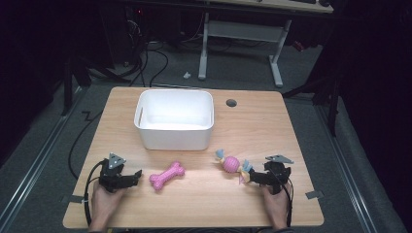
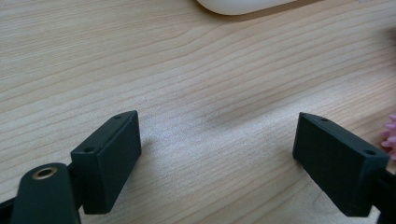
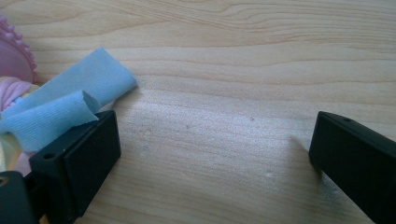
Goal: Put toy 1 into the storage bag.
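High view: the left tongs sit in the lower left of the frame near the desk's front edge, jaws wide apart with only bare wood between them. Just right of them, not touching, lies the pink bone, tilted, a little left of the frame's middle. The right tongs sit in the lower right, also spread wide and gripping nothing; their tip is against the blue cloth tail of the candy toy, which lies slanted just up and left of them.

Left gripper view: open wood fills the gap between the jaws, the bone peeks in at the right edge, and the bin's base shows at the top.

Right gripper view: the toy's blue strip lies over the left jaw's top, outside the gap.

The white bin stands in the upper middle, well behind both toys, with bare desk on either side of it and a clear strip between it and the toys.
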`<state>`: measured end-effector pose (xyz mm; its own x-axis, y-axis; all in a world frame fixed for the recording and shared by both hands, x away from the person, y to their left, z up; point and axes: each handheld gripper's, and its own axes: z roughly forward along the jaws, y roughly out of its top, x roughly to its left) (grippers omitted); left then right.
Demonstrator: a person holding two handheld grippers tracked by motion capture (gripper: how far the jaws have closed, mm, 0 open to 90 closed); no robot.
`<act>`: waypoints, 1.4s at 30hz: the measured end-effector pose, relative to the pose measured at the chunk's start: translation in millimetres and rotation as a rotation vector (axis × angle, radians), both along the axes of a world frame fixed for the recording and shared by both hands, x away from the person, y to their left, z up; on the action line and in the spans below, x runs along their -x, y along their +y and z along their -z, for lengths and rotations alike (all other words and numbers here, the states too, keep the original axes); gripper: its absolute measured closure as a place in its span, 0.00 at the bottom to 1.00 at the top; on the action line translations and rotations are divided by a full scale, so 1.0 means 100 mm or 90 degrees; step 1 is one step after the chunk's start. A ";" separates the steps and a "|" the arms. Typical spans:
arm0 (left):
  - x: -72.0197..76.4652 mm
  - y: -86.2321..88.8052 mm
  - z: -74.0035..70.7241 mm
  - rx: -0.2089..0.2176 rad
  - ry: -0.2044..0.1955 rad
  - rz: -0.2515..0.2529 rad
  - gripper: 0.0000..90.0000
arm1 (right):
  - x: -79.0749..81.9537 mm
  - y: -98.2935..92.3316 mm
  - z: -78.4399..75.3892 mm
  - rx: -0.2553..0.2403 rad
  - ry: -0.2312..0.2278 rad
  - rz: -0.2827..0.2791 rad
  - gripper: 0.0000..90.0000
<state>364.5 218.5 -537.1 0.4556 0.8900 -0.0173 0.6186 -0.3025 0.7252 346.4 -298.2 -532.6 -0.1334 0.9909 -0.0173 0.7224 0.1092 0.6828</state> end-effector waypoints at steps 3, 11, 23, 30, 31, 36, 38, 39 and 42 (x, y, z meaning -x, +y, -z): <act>0.00 0.00 0.00 0.000 -0.001 0.000 0.18 | 0.00 0.00 0.00 -0.001 0.000 0.000 0.02; 0.02 0.04 -0.05 -0.004 0.008 -0.006 0.21 | 0.01 0.01 0.00 -0.001 -0.004 -0.002 0.04; 0.12 -0.01 -0.19 0.000 -0.007 0.023 0.22 | 0.01 0.02 0.00 -0.001 -0.005 0.000 0.05; 0.20 -0.07 -0.35 0.039 -0.018 0.061 0.21 | 0.01 0.02 0.00 -0.002 -0.005 0.001 0.05; 0.20 -0.07 -0.35 0.039 -0.018 0.061 0.21 | 0.01 0.02 0.00 -0.002 -0.005 0.001 0.05; 0.24 -0.25 -0.46 0.045 -0.015 0.108 0.22 | 0.02 0.02 0.00 0.000 -0.006 -0.001 0.05; 0.25 -0.31 -0.49 0.046 -0.017 0.123 0.22 | 0.02 0.02 0.00 0.000 -0.006 -0.001 0.06; 0.24 -0.35 -0.49 0.049 -0.014 0.132 0.22 | 0.02 0.02 0.00 0.000 -0.006 -0.001 0.06; 0.23 -0.43 -0.48 0.037 -0.006 0.147 0.22 | 0.02 0.02 0.00 0.000 -0.007 -0.003 0.07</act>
<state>341.8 175.7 -488.6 0.6473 0.7599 -0.0593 0.5303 -0.3931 0.7512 344.3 -296.5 -532.2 -0.1371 0.9904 -0.0192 0.7142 0.1122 0.6909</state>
